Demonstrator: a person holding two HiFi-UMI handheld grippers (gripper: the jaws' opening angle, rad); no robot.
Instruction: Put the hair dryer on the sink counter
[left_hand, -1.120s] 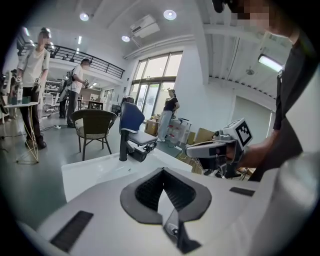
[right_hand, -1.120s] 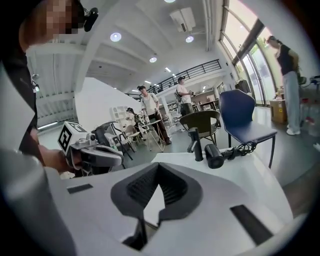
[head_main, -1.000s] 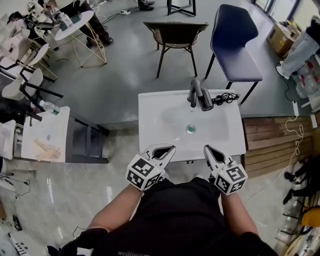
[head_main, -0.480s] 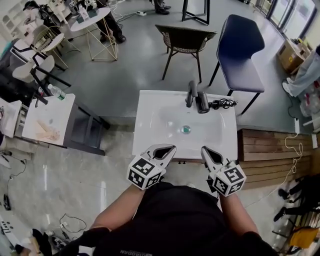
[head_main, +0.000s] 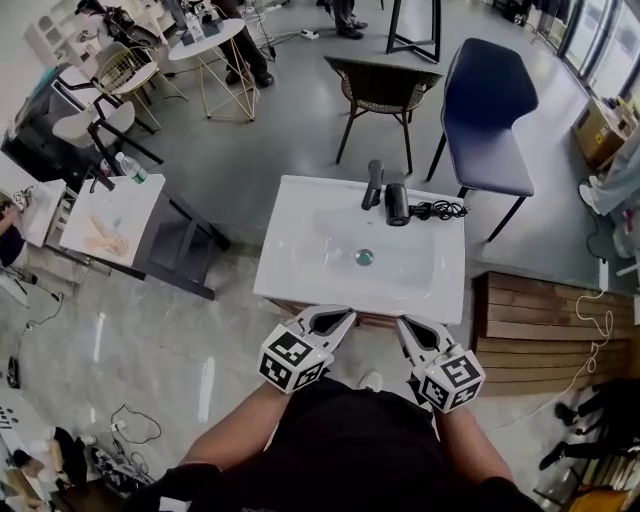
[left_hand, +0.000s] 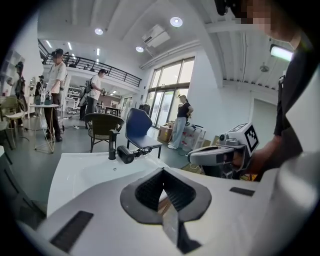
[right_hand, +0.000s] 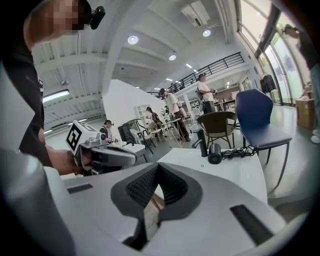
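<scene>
Finding: the black hair dryer (head_main: 397, 205) lies on the white sink surface (head_main: 300, 250), just beside the black tap (head_main: 372, 183). The left tool (head_main: 340, 316) and right tool (head_main: 405, 324) have their jaws together and empty, at the near edge. Placement is judged complete; only withdrawal remains.

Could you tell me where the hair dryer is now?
In the head view the hair dryer lies at the far edge of the sink counter, just right of the black faucet.
</scene>
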